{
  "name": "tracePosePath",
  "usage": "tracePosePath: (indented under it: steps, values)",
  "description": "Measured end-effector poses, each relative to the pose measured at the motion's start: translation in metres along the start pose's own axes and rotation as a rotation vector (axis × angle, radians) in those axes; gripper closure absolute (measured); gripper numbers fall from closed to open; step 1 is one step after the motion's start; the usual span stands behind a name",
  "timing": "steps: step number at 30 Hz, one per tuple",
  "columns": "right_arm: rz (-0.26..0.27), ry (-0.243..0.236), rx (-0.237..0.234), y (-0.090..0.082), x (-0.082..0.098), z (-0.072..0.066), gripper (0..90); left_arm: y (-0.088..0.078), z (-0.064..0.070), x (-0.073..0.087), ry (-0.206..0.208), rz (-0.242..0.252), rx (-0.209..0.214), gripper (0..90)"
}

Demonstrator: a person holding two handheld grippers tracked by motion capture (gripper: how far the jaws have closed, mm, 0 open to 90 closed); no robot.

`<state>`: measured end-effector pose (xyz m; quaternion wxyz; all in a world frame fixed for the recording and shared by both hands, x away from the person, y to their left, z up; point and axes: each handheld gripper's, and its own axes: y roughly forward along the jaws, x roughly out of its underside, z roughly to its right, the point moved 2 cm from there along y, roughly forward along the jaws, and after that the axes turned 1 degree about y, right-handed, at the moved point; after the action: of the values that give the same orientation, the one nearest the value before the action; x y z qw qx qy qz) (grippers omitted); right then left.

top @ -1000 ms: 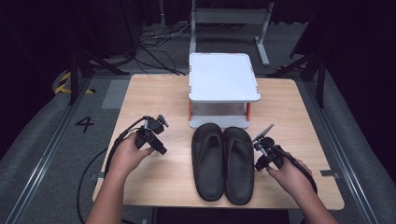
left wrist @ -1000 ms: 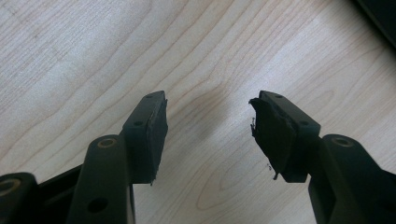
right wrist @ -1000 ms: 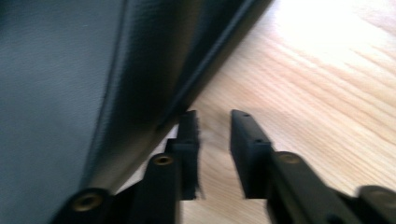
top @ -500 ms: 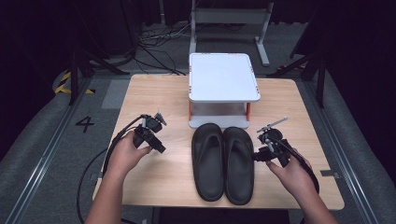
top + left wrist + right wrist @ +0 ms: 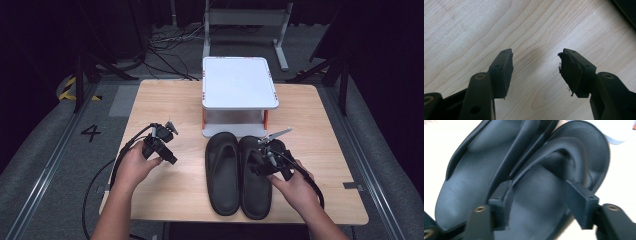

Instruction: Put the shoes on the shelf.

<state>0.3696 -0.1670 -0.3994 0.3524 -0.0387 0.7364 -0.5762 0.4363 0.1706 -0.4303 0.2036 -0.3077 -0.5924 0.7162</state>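
Observation:
Two black flip-flops lie side by side on the wooden table (image 5: 165,105), toes toward a white stand. Over the right flip-flop (image 5: 255,187) hovers my right gripper (image 5: 256,162), open. In the right gripper view its jaws straddle that flip-flop's strap (image 5: 564,150), with the left flip-flop (image 5: 471,177) beside it. My left gripper (image 5: 171,159) is held open above bare wood, left of the left flip-flop (image 5: 223,172). The left gripper view has its pads (image 5: 505,72) spread wide over the wood grain, nothing between them.
A white two-tier stand (image 5: 239,84) with orange legs occupies the table's far middle, just beyond the flip-flops' toes. Cables trail from both grippers off the near edge. Black tripod legs and wires lie on the floor behind the table.
My right gripper has swung left from beside the right flip-flop to above it. The left gripper has barely moved.

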Motion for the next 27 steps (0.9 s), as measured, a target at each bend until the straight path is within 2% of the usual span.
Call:
tracePosePath:
  steps: [2,3,8,11,15,18,23,27]
  values:
    - [-0.003,-0.004,0.017,0.006,-0.002,-0.003,36.1,0.000,0.000,0.002,-0.005,-0.004,-0.008,43.8]
    - [-0.011,-0.006,0.019,0.012,-0.002,-0.005,34.7,0.000,0.000,0.003,-0.008,0.000,0.000,43.9]
    - [-0.051,-0.017,-0.016,0.030,-0.005,-0.013,33.0,0.001,-0.002,0.007,-0.019,-0.001,-0.010,43.9]
    - [-0.059,-0.022,-0.031,0.036,-0.006,-0.018,30.1,0.003,-0.002,0.009,-0.026,-0.002,-0.010,43.9]
    - [-0.057,-0.032,-0.014,0.040,-0.009,-0.024,25.2,0.003,-0.003,0.011,-0.027,-0.010,-0.011,43.8]
    - [-0.068,-0.025,-0.033,0.043,-0.010,-0.026,23.0,0.004,-0.003,0.013,-0.030,-0.013,-0.013,43.8]
    - [-0.092,-0.037,-0.016,0.052,-0.009,-0.031,21.4,0.005,-0.003,0.014,-0.029,-0.019,-0.015,43.8]
    - [-0.127,-0.069,0.032,0.062,-0.009,-0.035,17.9,0.006,-0.003,0.014,-0.037,-0.020,-0.014,43.4]
